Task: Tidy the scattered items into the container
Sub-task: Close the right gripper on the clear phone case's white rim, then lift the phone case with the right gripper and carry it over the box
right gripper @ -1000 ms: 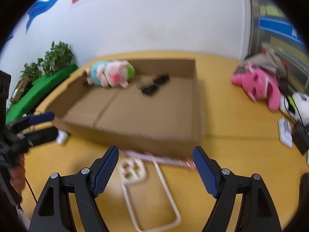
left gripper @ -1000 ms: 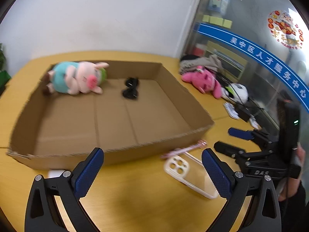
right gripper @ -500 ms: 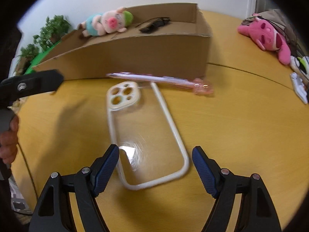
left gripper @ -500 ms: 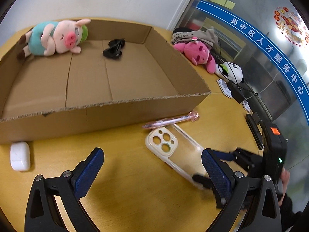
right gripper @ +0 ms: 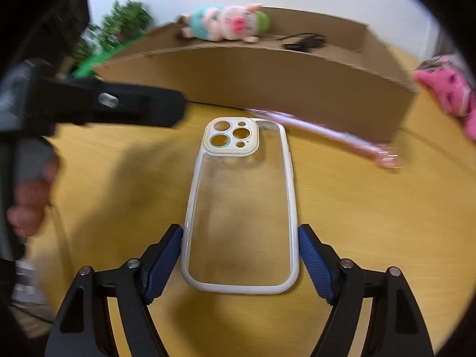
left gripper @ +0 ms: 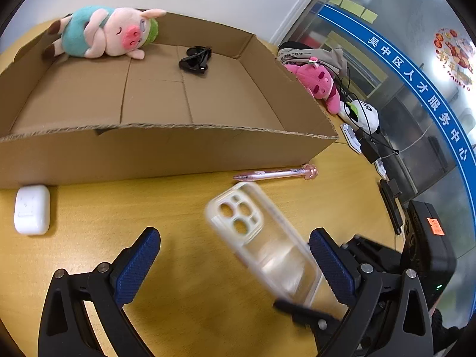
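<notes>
A clear phone case [right gripper: 241,208] with a cream camera frame sits between my right gripper's [right gripper: 239,255] blue pads, which press its two long sides near the bottom end. In the left wrist view the case [left gripper: 261,241] is blurred and tilted up off the table. My left gripper [left gripper: 235,261] is open and empty above the table. A pink pen [left gripper: 276,174] lies by the cardboard box [left gripper: 166,151]. A white earbud case [left gripper: 32,209] lies at the box's near left. In the box are a pig plush [left gripper: 104,32] and black sunglasses [left gripper: 195,59].
A pink plush [left gripper: 318,83], a panda toy [left gripper: 361,116], clothing and cables lie at the table's right edge. Green plants [right gripper: 119,26] stand to the left beyond the box. The left gripper's arm [right gripper: 98,104] reaches across the right wrist view.
My right gripper has moved forward and closed on the sides of the phone case, which now tilts up. My left gripper has dropped lower toward the table.
</notes>
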Available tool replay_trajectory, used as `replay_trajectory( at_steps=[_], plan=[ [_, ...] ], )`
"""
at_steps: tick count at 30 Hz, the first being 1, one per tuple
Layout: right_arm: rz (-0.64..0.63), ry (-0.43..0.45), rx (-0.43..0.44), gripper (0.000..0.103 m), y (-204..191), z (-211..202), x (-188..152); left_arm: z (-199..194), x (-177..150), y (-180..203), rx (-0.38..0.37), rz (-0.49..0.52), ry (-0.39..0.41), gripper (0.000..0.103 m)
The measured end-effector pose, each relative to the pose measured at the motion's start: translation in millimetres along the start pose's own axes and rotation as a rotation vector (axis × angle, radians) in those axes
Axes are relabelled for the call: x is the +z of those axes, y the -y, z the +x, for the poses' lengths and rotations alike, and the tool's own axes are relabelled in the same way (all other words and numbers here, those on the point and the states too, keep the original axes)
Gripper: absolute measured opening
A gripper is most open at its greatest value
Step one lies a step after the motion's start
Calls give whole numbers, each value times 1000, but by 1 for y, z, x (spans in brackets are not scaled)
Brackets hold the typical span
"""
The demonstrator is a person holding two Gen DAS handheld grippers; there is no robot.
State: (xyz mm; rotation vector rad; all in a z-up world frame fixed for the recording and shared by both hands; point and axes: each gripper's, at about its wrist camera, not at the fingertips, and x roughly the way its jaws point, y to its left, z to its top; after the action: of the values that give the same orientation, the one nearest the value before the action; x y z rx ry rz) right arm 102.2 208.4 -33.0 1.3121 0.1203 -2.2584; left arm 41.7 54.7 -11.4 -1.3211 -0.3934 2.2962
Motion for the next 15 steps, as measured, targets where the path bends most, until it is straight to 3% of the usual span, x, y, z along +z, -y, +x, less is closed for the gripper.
replay_trajectory(
  at_steps=[3, 6, 8, 11, 13, 15],
  plan=[
    [5, 3, 109, 78, -4, -1, 0, -6, -4, -10, -16, -14, -12, 99],
    [-109, -27, 135, 78, -13, -1, -4, -17, -7, -13, 2, 61, -38, 99],
    [-234, -56, 135, 78, -21, -3, -9, -27, -10, -8, 14, 191, -65, 99],
    [-522, -111, 125, 78, -36, -5, -23, -32, -21, 8, 48, 438, -126, 101],
    [-715, -163, 193, 78, -46, -11, -35, -23, -37, 20, 24, 619, -224, 101],
    [-858, -199, 262, 79, -54, -15, -44, -13, -50, 29, 1, 739, -297, 101]
  ],
)
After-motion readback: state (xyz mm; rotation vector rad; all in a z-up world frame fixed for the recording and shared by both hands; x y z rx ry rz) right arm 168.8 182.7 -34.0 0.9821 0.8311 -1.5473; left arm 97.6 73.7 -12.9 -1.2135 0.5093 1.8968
